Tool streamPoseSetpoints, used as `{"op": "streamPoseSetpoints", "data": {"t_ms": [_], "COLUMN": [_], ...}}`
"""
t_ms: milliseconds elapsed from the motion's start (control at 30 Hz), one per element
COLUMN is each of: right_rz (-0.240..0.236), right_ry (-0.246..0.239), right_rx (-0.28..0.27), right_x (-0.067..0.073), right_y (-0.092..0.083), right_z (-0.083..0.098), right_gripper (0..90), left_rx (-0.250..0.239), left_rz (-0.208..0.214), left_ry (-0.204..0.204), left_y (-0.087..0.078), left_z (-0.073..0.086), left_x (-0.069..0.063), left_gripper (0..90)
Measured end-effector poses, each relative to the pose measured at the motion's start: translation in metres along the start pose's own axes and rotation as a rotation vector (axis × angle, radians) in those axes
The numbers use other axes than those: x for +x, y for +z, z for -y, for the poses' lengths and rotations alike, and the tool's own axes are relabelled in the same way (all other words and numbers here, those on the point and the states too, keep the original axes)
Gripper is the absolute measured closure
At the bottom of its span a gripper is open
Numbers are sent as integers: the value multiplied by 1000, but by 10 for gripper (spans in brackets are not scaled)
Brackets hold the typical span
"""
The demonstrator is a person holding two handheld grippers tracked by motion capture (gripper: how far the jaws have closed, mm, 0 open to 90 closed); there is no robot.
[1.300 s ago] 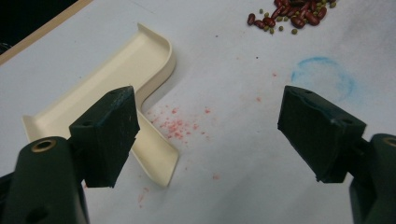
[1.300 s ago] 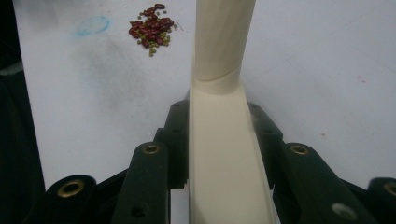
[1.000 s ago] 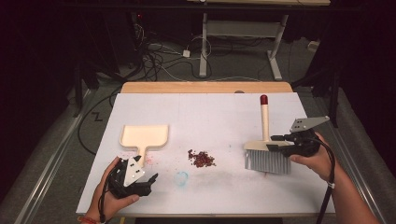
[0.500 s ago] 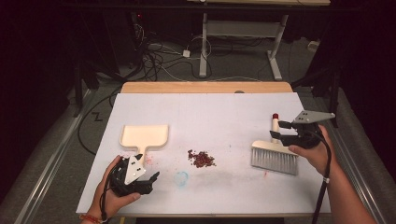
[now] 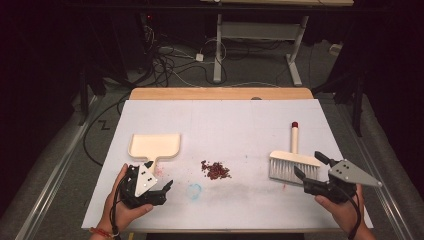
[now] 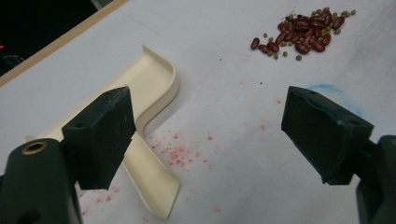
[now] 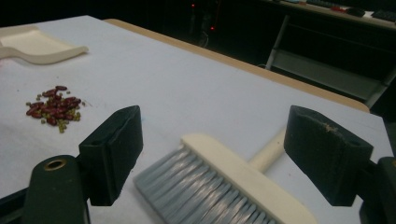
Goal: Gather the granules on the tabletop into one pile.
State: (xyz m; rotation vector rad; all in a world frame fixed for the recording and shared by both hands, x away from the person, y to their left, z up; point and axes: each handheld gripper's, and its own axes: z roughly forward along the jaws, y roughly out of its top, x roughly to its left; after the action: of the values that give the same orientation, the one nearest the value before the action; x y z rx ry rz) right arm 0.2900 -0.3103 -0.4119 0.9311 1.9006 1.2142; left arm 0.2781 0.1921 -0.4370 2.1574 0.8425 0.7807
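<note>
Since the earlier frames the brush (image 5: 292, 162) has gone from upright in the right gripper (image 5: 310, 167) to flat on the table (image 5: 225, 125); that gripper's jaws have just been opening and the hand has drawn back toward the lower right.

High view: brush at right of centre, handle toward the top; bean pile (image 5: 215, 170) at centre, unswept; dustpan (image 5: 154, 146) at left, just above the left gripper (image 5: 167, 187).

Left gripper view: jaws apart, empty; dustpan handle (image 6: 154, 179) at lower left, beans (image 6: 303, 35) at upper right.

Right gripper view: jaws apart, brush head (image 7: 219, 186) between them, untouched; sweeping appears not yet begun.
</note>
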Motion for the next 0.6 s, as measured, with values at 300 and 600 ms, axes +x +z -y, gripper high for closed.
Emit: {"op": "streamPoseSetpoints", "data": {"t_ms": [300, 600], "right_rz": [30, 40], "right_ry": [-26, -60], "right_rx": [3, 6], "right_x": [7, 8], "right_y": [1, 1], "right_z": [5, 6], "right_gripper": [208, 213], "left_rx": [10, 10], "left_rz": [12, 11], "left_ry": [24, 21], "left_y": [2, 1], "left_z": [0, 0], "left_x": [-3, -3], "left_gripper": [168, 168]}}
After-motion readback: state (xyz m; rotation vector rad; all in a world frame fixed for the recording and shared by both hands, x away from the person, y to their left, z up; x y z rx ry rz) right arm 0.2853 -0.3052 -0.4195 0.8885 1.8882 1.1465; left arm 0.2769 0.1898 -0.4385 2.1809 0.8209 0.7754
